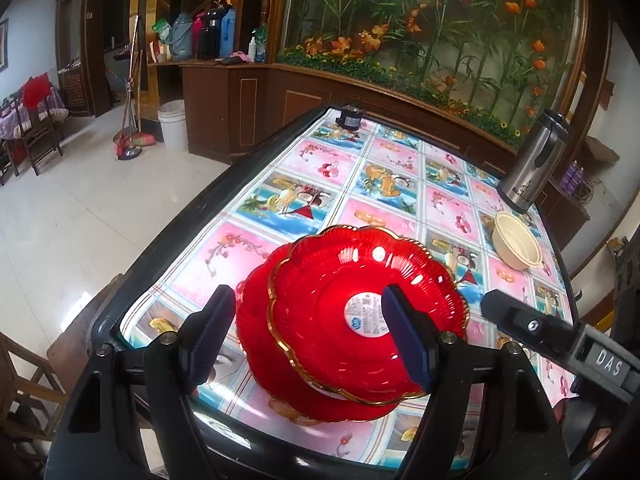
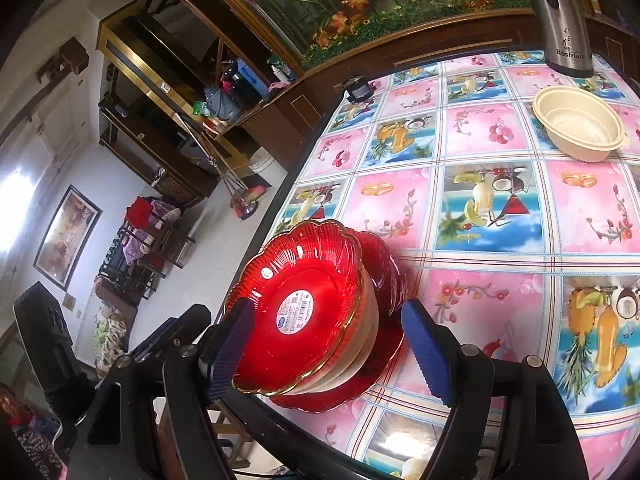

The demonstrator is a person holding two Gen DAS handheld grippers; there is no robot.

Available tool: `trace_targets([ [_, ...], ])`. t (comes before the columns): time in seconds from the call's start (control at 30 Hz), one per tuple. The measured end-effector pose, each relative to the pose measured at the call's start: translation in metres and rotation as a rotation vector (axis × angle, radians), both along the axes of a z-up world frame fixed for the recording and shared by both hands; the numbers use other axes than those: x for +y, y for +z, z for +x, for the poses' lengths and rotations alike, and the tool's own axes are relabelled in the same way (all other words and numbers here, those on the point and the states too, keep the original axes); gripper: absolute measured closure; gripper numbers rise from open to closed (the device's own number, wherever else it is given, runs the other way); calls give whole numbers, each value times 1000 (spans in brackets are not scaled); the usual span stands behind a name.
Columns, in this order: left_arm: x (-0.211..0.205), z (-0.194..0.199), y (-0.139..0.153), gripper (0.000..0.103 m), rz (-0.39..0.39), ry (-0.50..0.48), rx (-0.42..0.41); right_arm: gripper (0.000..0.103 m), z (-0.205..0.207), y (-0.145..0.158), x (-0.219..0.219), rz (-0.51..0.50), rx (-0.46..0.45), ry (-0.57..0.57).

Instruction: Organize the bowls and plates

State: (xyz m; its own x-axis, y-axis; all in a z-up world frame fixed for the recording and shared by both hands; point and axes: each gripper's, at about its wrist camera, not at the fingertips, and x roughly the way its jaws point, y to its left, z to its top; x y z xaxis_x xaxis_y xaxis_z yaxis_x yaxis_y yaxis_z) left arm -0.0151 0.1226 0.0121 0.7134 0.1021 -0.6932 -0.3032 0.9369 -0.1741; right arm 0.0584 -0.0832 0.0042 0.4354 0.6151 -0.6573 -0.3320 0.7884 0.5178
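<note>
We note a stack at the near left corner of the bench [image 2: 500, 216]: a red scalloped plate with a gold rim [image 2: 308, 312] sits tilted on a cream bowl [image 2: 366, 340], which rests in a wider red plate [image 2: 384, 276] flat on the fruit-print cloth. The tilt likely comes from the bowl underneath lifting one side; we judge the stacking here as done or nearly so.

Our left gripper [image 1: 308, 328] is released, jaws wide, framing the near edge of the top plate without pressing it. Our right gripper [image 2: 328, 348] is likewise released, its blue pads either side of the stack, the left pad just beside the gold rim; contact cannot be told.

A second cream bowl [image 2: 578, 122] stands alone at the far right, well apart, near a steel kettle [image 2: 560, 20]. We judge it the remaining piece to gather.
</note>
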Motion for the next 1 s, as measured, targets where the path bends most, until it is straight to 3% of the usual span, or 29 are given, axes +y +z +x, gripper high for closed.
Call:
trace_targets([
  [0.57, -41, 8, 13, 28, 31, -109, -19, 25, -6, 7, -26, 19, -23, 0],
  [1.0, -121, 48, 3, 28, -26, -303, 42, 25, 2, -7, -122, 12, 24, -200],
])
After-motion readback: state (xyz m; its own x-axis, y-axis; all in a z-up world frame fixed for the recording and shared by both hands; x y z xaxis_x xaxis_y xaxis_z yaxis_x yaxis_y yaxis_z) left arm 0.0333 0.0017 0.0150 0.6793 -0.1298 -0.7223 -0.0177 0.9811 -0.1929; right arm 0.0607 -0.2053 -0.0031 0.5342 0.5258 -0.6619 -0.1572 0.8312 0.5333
